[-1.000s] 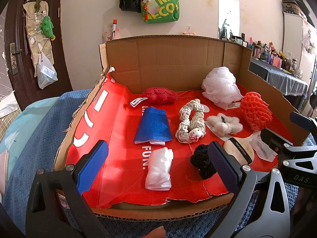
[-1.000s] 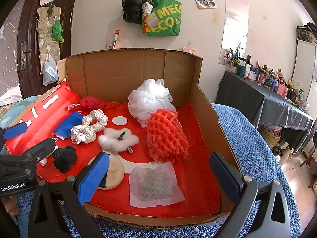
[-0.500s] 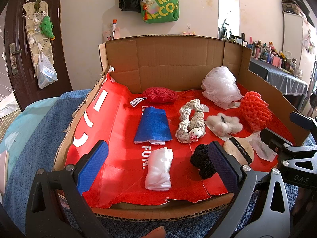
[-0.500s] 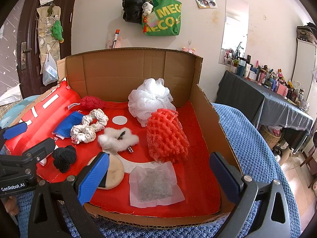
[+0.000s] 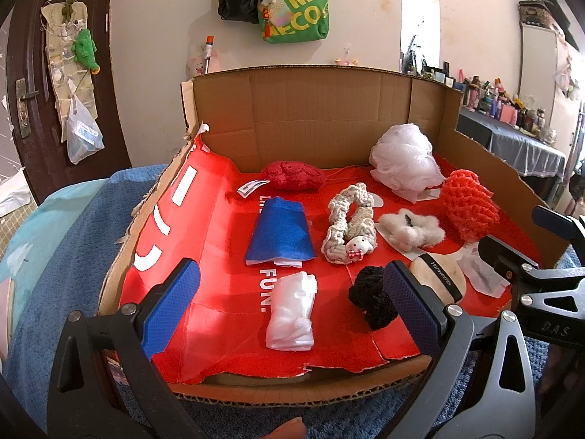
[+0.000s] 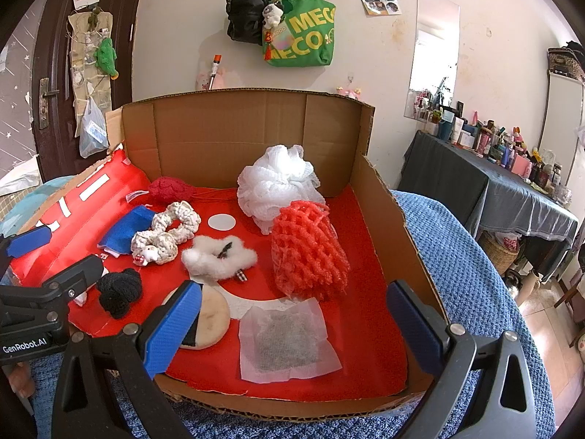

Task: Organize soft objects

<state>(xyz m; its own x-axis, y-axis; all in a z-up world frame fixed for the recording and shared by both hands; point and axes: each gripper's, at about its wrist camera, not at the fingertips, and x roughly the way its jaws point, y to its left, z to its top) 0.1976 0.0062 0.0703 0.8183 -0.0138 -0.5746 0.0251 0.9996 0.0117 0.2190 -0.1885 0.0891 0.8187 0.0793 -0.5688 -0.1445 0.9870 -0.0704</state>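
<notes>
A cardboard box [image 5: 321, 106] lined in red holds several soft things: a blue cloth [image 5: 279, 234], a folded white plastic bag [image 5: 292, 311], a black yarn ball [image 5: 371, 298], a cream braided scrunchie [image 5: 349, 228], a white fluffy clip [image 6: 217, 254], an orange mesh sponge [image 6: 309, 252], a white bath puff [image 6: 279, 184], a dark red knit piece [image 5: 292, 175], a beige powder puff [image 6: 210, 316] and a white sachet [image 6: 287, 340]. My left gripper [image 5: 289, 314] is open and empty at the box's front left. My right gripper [image 6: 292, 325] is open and empty at the front right.
The box sits on a blue towel [image 6: 457, 256] over a bed. Its back and right walls stand tall; the left flap [image 5: 153, 219] lies folded down. A wall with hanging bags [image 6: 292, 25], a door [image 5: 22, 84] and a cluttered dark table [image 6: 512, 183] lie beyond.
</notes>
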